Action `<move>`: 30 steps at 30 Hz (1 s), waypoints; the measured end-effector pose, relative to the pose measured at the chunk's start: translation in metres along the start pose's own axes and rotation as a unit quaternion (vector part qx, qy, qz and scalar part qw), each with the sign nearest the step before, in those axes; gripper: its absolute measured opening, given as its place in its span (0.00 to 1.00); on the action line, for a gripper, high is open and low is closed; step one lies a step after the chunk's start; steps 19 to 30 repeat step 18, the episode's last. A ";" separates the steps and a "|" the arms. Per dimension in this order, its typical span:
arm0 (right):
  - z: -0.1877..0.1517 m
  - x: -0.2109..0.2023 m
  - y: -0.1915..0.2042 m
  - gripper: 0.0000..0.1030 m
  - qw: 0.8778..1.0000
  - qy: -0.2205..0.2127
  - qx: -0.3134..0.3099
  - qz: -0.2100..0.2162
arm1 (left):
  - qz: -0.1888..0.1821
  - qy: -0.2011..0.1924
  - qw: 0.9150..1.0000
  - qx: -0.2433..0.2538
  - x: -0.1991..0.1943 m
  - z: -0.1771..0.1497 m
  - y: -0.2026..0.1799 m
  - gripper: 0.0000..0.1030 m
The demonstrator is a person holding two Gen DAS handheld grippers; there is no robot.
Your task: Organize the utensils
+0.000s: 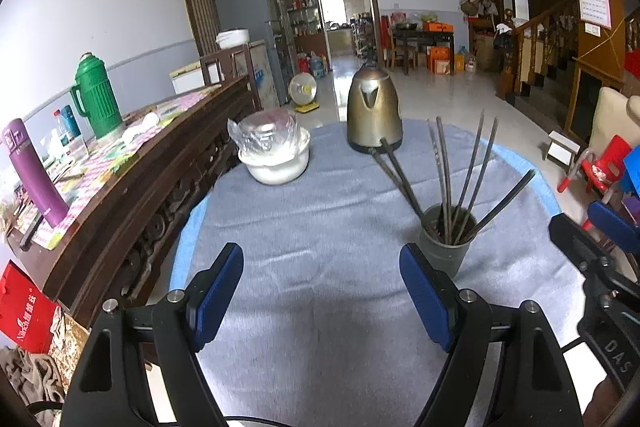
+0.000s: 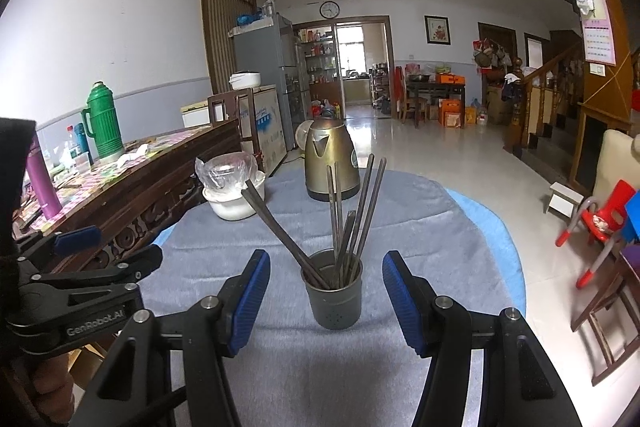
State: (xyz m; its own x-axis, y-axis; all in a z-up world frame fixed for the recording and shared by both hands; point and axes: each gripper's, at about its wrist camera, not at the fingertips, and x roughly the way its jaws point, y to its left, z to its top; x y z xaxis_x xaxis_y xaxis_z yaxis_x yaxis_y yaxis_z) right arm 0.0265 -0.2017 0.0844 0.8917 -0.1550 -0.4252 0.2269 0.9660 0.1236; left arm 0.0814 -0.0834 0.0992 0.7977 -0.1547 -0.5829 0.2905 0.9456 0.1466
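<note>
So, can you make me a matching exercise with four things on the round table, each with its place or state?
Things:
1. chopsticks
2. kettle
3. white bowl
4. left gripper

Places or states:
A. far side of the table
B. open, nothing between its fingers
C. standing in the grey cup
D. holds a plastic-wrapped thing

Pairs: 1-C, 2-A, 3-D, 4-B
</note>
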 end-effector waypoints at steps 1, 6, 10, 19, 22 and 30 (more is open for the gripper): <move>0.001 -0.001 0.001 0.61 1.000 -0.002 -0.001 0.000 | -0.001 -0.004 1.000 0.000 -0.003 0.002 0.000 0.79; 0.008 -0.005 0.004 0.61 1.000 -0.017 -0.007 -0.001 | -0.008 -0.015 1.000 -0.003 -0.010 0.010 0.000 0.79; 0.011 -0.001 0.005 0.61 1.000 -0.019 -0.005 0.000 | -0.012 -0.017 1.000 -0.009 -0.009 0.014 0.002 0.79; -0.011 0.029 0.010 0.61 0.999 0.034 -0.005 0.026 | -0.011 0.029 0.999 -0.016 0.038 -0.004 0.015 0.84; -0.011 0.029 0.010 0.61 0.999 0.034 -0.005 0.026 | -0.011 0.029 0.999 -0.016 0.038 -0.004 0.015 0.84; -0.011 0.029 0.010 0.61 0.999 0.034 -0.005 0.026 | -0.011 0.029 0.999 -0.016 0.038 -0.004 0.015 0.84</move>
